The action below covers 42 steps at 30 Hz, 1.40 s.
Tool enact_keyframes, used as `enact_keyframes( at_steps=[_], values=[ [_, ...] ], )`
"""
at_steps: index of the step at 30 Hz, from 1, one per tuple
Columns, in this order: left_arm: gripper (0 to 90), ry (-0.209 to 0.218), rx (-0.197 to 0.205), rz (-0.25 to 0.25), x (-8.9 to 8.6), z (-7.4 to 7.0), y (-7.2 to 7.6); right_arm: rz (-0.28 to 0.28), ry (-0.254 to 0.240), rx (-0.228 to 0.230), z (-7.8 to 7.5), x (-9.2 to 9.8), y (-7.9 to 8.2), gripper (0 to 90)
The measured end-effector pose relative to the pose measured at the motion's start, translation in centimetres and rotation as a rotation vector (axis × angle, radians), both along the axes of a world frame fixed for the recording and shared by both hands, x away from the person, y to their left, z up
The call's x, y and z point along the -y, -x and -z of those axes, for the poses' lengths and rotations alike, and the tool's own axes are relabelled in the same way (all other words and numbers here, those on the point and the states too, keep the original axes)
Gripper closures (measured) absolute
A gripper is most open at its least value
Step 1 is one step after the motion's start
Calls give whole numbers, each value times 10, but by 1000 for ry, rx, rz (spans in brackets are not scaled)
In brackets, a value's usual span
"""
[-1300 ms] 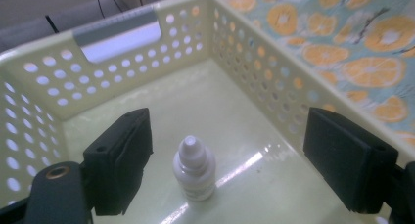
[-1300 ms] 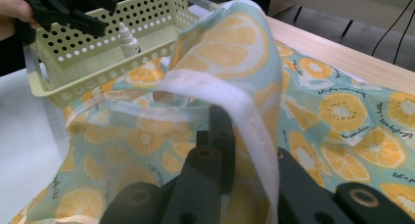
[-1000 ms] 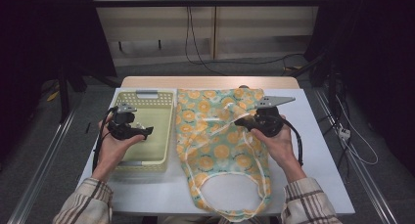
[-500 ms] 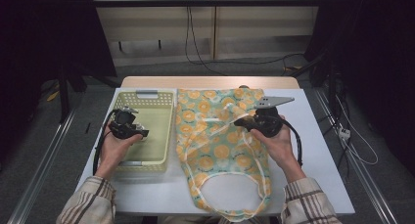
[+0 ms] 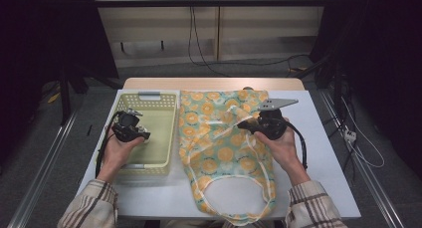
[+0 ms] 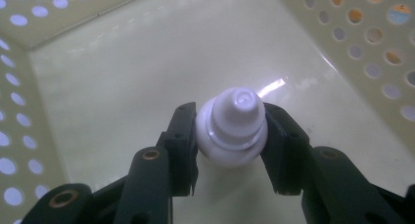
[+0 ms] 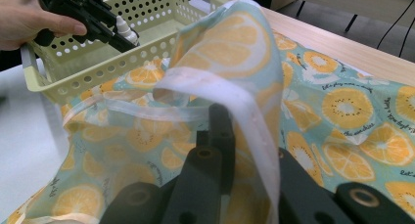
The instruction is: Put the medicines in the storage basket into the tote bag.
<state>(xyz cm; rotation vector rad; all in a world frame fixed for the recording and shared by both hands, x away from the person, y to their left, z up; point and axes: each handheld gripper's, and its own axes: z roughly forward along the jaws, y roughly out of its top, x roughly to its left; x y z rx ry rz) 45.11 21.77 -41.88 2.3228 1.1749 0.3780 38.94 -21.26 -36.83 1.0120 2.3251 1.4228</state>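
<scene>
Gripping bottle [image 6: 232,126] & bag [image 7: 235,53]

My bench and what lies on it

The white-topped bench [image 5: 318,153] with a wooden far edge carries a pale yellow perforated basket [image 5: 164,119] at my left and, just beside it, a fruit-print cloth bag [image 5: 224,158] spread flat toward the middle, its white handles [image 5: 234,208] looping toward me near the front edge.
</scene>
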Motion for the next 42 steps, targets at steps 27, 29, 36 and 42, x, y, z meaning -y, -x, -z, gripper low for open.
enact_keyframes(
  at_steps=[27,29,36,42],
  values=[
    [602,189,260,58,-2,-42,30,3,-3,6,2,2,-2,900],
    [602,211,258,65,-3,-44,32,3,-5,5,2,1,-2,900],
    [602,249,275,90,0,-52,41,7,-3,7,1,2,-2,900],
    [602,264,306,178,14,-62,54,3,1,5,2,1,-2,900]
  ],
)
